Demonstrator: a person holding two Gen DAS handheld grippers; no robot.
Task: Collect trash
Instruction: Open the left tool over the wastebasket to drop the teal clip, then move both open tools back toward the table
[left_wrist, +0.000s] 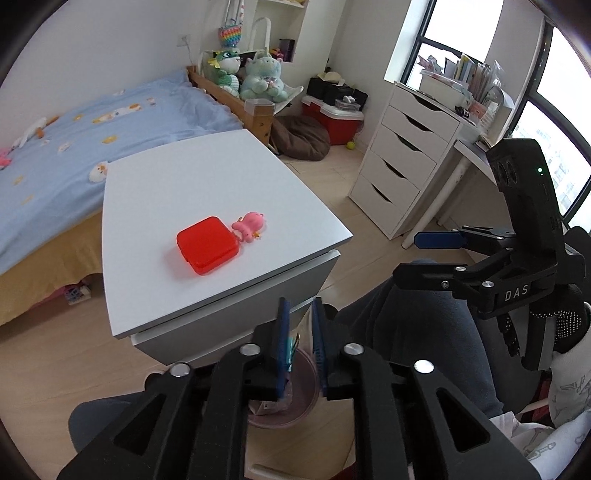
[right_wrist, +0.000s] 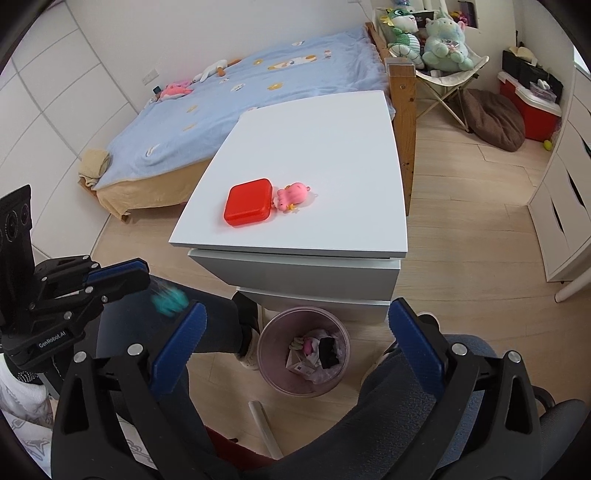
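Left wrist view
- Left gripper (left_wrist: 299, 306): black frame with blue pads, pointing down over the floor in front of the cabinet; jaws a narrow gap apart.
- Small teal scrap (left_wrist: 292, 345): shows low in that gap, against the inner face of the left-hand pad – the far pad is clear of it.
- Round, translucent pinkish waste bin (left_wrist: 310, 369): on the wooden floor directly beneath the jaws, mostly hidden by them.
- Right gripper (left_wrist: 410, 256): at the right edge, in a dotted glove, its fingers spread over a dark trouser leg with nothing between them.
- White drawer cabinet (left_wrist: 221, 177): carries a red square plastic box (left_wrist: 207, 245) with a pink toy figure (left_wrist: 249, 226) touching its right side.

Right wrist view
- Right gripper (right_wrist: 297, 308): jaws wide apart and empty, framing the bin.
- Waste bin (right_wrist: 266, 343): stands just in front of the cabinet (right_wrist: 314, 147), between the person's legs; inside lie paper scraps, something pink and something black.
- Left gripper (right_wrist: 144, 275): at the left, fingers near together as seen from here.
- Teal scrap (right_wrist: 169, 297): a blurred patch just off the left gripper's fingertips – whether it touches them I cannot tell.
- Red box (right_wrist: 248, 201) and pink toy (right_wrist: 291, 195): side by side on the cabinet top, touching.
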